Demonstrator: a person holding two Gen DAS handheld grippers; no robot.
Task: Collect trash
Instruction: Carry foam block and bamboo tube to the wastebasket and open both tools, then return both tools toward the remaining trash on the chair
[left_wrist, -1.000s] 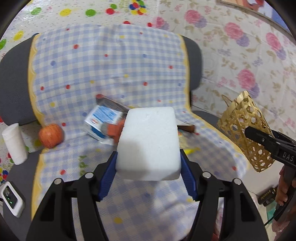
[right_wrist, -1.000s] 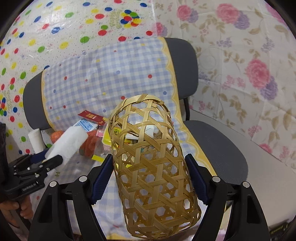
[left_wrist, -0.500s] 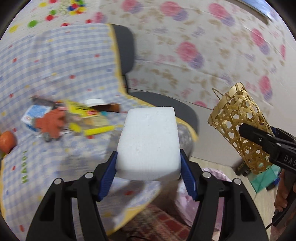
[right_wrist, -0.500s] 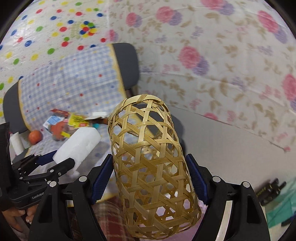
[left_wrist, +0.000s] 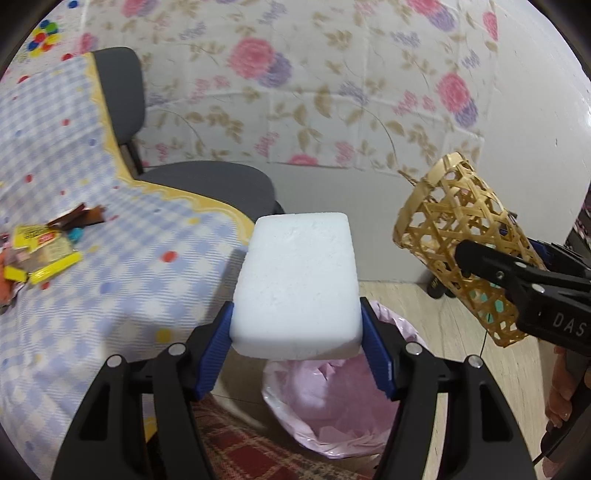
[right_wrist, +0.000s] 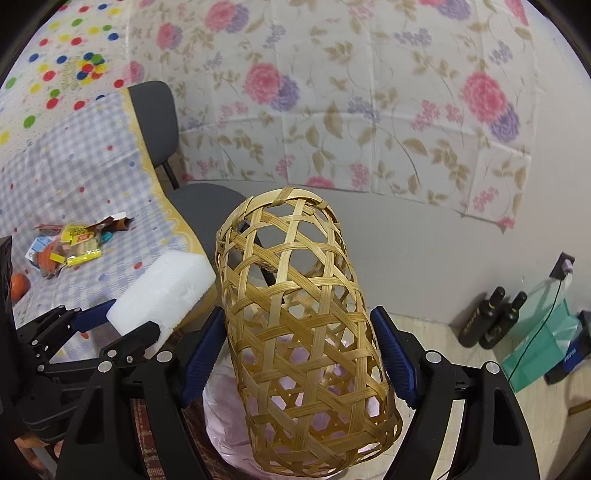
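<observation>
My left gripper (left_wrist: 295, 332) is shut on a white foam block (left_wrist: 299, 280) and holds it above a bin lined with a pink bag (left_wrist: 332, 398). The block also shows in the right wrist view (right_wrist: 162, 291). My right gripper (right_wrist: 295, 354) is shut on a woven bamboo basket (right_wrist: 299, 325), held over the pink bag (right_wrist: 225, 421). In the left wrist view the basket (left_wrist: 461, 240) is to the right of the block. Wrappers (left_wrist: 40, 243) lie on the checked cloth (left_wrist: 110, 258) at left.
A grey chair (left_wrist: 207, 184) under the checked cloth stands left of the bin. Two dark bottles (right_wrist: 491, 317) and a green bag (right_wrist: 543, 336) stand by the wall at right. An orange fruit (right_wrist: 18, 288) lies at the far left. A patterned rug (left_wrist: 258, 443) lies beside the bin.
Both grippers have swung right, away from the chair seat, keeping the foam block and the basket. The pink-lined bin has come into view beneath them.
</observation>
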